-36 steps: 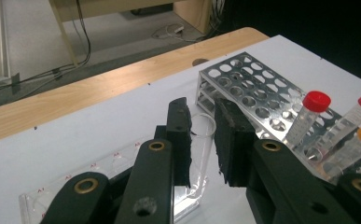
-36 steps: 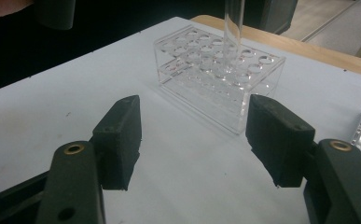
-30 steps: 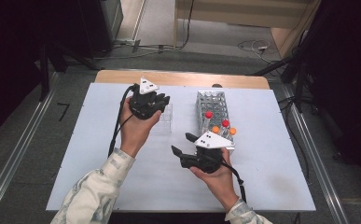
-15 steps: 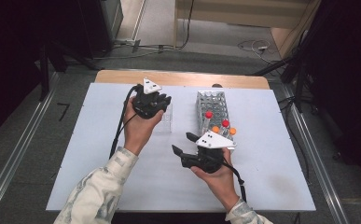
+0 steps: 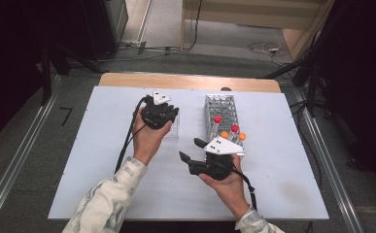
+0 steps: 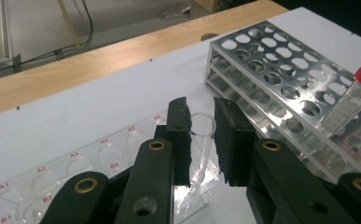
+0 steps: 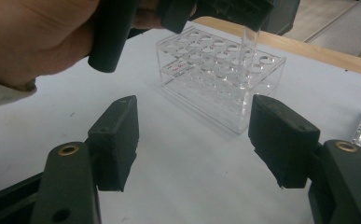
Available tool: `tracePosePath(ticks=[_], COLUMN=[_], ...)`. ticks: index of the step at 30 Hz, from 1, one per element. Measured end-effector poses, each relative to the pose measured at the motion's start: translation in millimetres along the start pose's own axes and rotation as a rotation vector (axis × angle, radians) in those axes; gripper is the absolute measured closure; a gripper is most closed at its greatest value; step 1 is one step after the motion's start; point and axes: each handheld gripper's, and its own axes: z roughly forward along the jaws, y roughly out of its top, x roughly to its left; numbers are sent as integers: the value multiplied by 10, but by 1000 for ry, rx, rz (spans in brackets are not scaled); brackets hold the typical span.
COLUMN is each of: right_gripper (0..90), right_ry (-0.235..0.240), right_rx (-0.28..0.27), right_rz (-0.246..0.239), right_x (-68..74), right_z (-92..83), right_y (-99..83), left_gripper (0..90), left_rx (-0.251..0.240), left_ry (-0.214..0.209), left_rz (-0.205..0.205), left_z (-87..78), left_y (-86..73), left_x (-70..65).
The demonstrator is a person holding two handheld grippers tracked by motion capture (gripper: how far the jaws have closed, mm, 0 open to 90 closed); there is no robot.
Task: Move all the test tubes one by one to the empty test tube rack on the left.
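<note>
My left gripper (image 5: 170, 116) (image 6: 201, 108) is shut on a clear, uncapped test tube (image 6: 200, 147) (image 7: 247, 51), held upright over a clear acrylic rack (image 5: 175, 129) (image 6: 71, 175) (image 7: 215, 77). The tube's lower end reaches into a hole near the rack's end; how deep I cannot tell. My right gripper (image 5: 191, 150) (image 7: 194, 109) hovers above the white table in front of the acrylic rack, open with nothing between its jaws. A metal tube rack (image 5: 220, 109) (image 6: 281, 60) lies to the right, holding red-capped tubes (image 5: 217, 119) (image 6: 353, 95) and orange-capped tubes (image 5: 224, 134).
The white table top (image 5: 103, 160) carries both racks; a wooden strip (image 5: 190, 81) runs along its far edge. The person's left hand (image 7: 33, 37) is close above my right gripper's jaws. Cables lie on the floor beyond the table.
The left hand has sunk a little with the clear tube, down toward the acrylic rack. The right hand and its gripper have stayed where they were.
</note>
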Motion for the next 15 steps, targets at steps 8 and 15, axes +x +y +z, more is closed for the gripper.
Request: tracePosePath(ticks=[8,15], right_gripper=[319,318], right_ry=[-2,2], right_rx=[-1,3], right_rz=[0,0], right_x=[1,6], right_z=[-6,9], right_y=[3,-2], left_gripper=[771,762], left_rx=[24,36], left_ry=[5,2], left_rz=[2,0], left_z=[41,91], left_y=[-66,-126], left_x=[2,8])
